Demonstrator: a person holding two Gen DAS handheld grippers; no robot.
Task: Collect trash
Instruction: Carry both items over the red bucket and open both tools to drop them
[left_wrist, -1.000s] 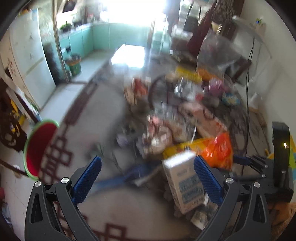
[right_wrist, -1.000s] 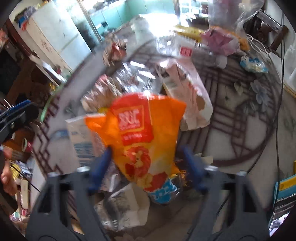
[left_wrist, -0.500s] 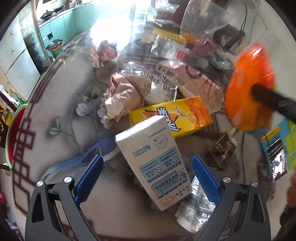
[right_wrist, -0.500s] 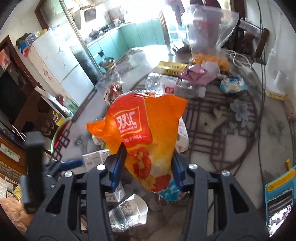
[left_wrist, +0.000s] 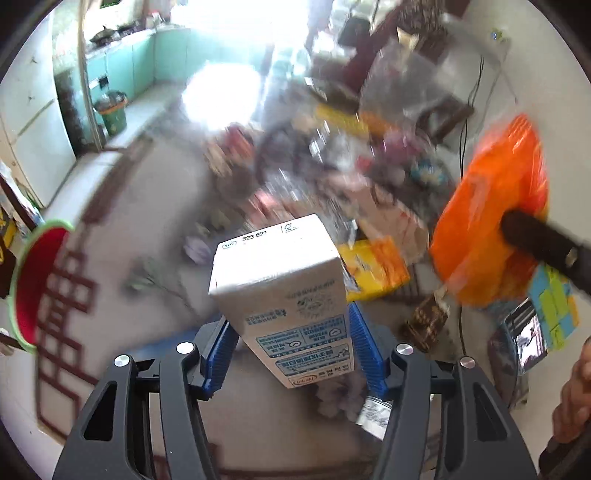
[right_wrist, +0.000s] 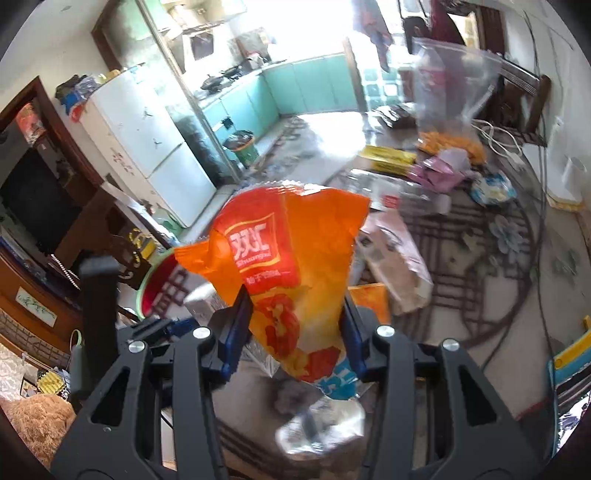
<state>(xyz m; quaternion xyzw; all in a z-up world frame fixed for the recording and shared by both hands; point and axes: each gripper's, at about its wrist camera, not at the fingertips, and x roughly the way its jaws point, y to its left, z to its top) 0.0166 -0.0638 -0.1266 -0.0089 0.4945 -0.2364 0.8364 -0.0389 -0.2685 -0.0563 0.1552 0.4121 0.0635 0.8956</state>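
A white milk carton (left_wrist: 284, 291) stands up between the blue pads of my left gripper (left_wrist: 291, 332). Its jaws are closing and both pads press on the carton's sides. It stays sharp while the table behind it blurs. My right gripper (right_wrist: 295, 306) is shut on an orange snack bag (right_wrist: 291, 251), held above the table. In the left wrist view that same orange snack bag (left_wrist: 487, 229) hangs at the right, with one black finger (left_wrist: 535, 240) of the right gripper across it.
Wrappers, a yellow-orange juice box (left_wrist: 373, 269), a crumpled foil packet (right_wrist: 321, 428) and a clear plastic bag (right_wrist: 450, 85) litter the round patterned table (left_wrist: 140, 206). A red basin with a green rim (left_wrist: 33, 288) stands off the table's left edge. A green bin (right_wrist: 243, 146) stands by the kitchen.
The left jaws have come in onto the white carton, which has tilted up off the table. The right gripper has risen with the orange bag.
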